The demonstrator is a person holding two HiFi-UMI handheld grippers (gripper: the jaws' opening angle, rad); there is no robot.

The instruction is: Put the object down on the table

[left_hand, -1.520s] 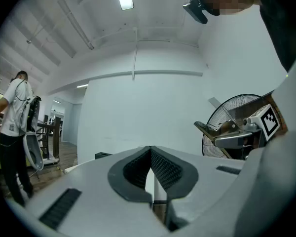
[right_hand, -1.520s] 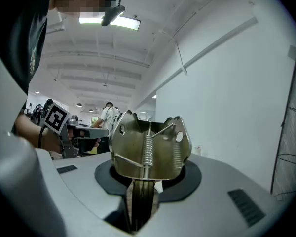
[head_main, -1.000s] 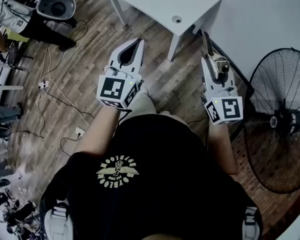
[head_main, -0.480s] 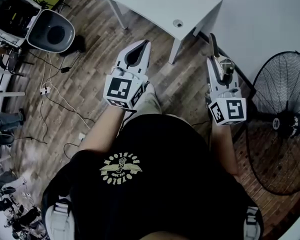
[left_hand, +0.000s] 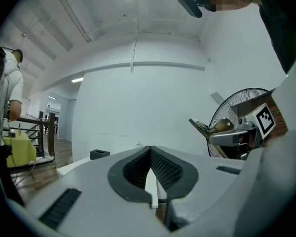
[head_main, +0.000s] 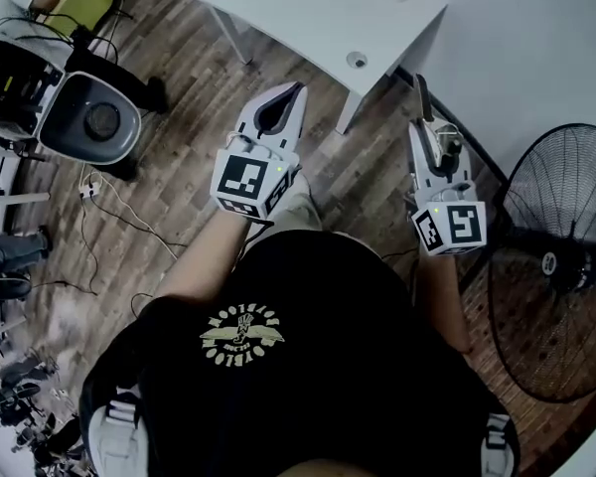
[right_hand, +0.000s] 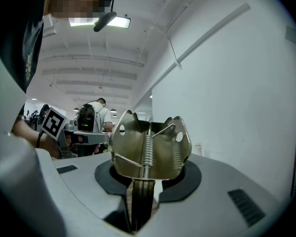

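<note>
Work is barely begun: the right gripper point(right_hand: 143, 184) grasps the dull metal spring clamp point(right_hand: 149, 144) in the air, short of the near corner of the white desk point(head_main: 308, 8), while the left gripper point(left_hand: 152, 174) is clenched on nothing.

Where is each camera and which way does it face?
Head view: on the person's head, steeply down at table; shirt, forearms, left hand-held gripper, right hand-held gripper.
Left gripper view: on that gripper, level along shut jaws toward wall; shirt upper right.
Right gripper view: level along jaws gripping a metal clip; shirt upper left.
Shared: each gripper view shows the other gripper; head and left share the fan.
</note>
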